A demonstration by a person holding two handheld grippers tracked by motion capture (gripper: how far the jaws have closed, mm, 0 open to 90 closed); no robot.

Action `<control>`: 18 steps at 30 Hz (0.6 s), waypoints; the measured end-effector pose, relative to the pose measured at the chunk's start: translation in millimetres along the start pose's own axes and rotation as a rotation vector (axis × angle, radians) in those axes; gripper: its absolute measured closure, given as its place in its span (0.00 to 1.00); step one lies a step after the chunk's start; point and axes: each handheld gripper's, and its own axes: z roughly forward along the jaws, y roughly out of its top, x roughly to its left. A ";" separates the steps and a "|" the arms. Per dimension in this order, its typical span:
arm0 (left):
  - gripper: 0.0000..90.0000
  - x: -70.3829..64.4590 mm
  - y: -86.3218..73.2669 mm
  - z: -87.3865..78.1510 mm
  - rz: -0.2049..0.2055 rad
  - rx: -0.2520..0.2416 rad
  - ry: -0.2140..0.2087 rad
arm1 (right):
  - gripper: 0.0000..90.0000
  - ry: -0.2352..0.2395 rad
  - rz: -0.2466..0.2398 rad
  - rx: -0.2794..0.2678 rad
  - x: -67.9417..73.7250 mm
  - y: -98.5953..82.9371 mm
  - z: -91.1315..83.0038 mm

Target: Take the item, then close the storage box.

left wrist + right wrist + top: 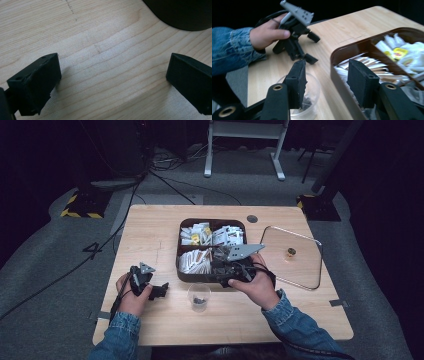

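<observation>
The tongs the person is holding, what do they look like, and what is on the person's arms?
Both the left tongs and the right tongs are black, with two flat, blocky jaws each. A grey three-cornered plate with small holes sits on top of each, and a black cable trails from each. The jaw arms have brass-ringed holes. The person wears blue denim sleeves.

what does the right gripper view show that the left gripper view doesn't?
Right gripper view: the clear plastic cup with dark bits inside, paper sachets in the dark brown compartment box, plus the left gripper in the denim-sleeved hand, and the right gripper, open. Left gripper view: its own black fingers wide apart over bare wood. Both: the light wooden table and the box's dark wall.
</observation>
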 end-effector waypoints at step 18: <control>0.00 0.5 1.4 1.1 -0.004 0.002 0.005 | 0.52 -0.205 0.085 -0.075 -47.3 -5.5 -41.7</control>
